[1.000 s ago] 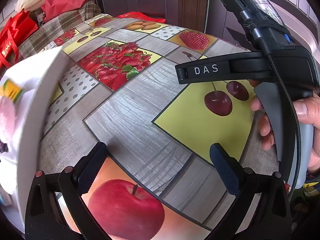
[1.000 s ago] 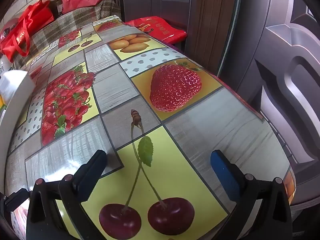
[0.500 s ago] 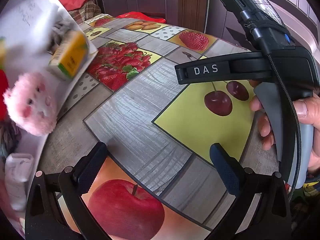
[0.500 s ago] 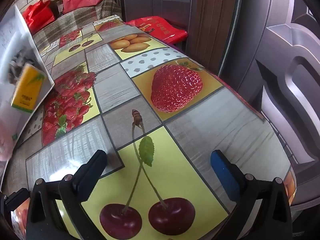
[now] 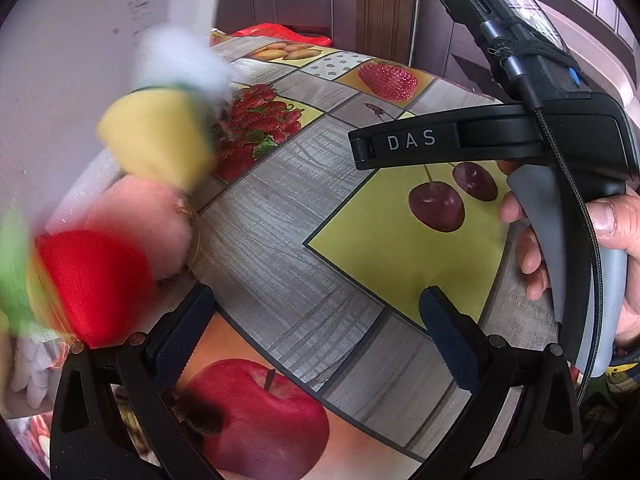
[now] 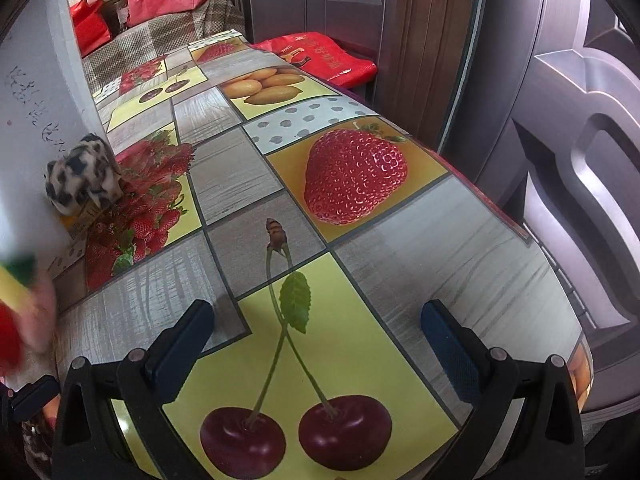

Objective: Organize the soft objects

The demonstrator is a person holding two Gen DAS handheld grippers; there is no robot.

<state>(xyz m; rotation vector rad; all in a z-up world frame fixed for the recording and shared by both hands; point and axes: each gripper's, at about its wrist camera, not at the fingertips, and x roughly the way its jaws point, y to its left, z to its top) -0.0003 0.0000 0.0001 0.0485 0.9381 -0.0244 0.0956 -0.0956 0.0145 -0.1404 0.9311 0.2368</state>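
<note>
A white box (image 5: 60,60) is tipped up at the left of the fruit-print table (image 5: 280,248), and soft things tumble out of it, blurred by motion. Among them are a yellow block (image 5: 156,140), a pink plush (image 5: 144,224), a red soft piece (image 5: 92,284) and a white fluffy piece (image 5: 180,60). In the right wrist view a black-spotted plush (image 6: 80,176) lies against the box wall (image 6: 32,120). My left gripper (image 5: 314,308) is open just right of the red piece. My right gripper (image 6: 316,316) is open over the printed cherries, holding nothing.
A hand (image 5: 612,240) holds the right gripper's handle at the right of the left wrist view. Dark doors (image 6: 560,120) stand close beyond the table's right edge. A red bag (image 6: 324,56) and a checked cushion (image 6: 160,40) lie behind the table's far end.
The white box has tipped further over the table's left side and its soft contents are spilling out beside my left gripper. The spotted plush now lies on the table. Both grippers stayed put.
</note>
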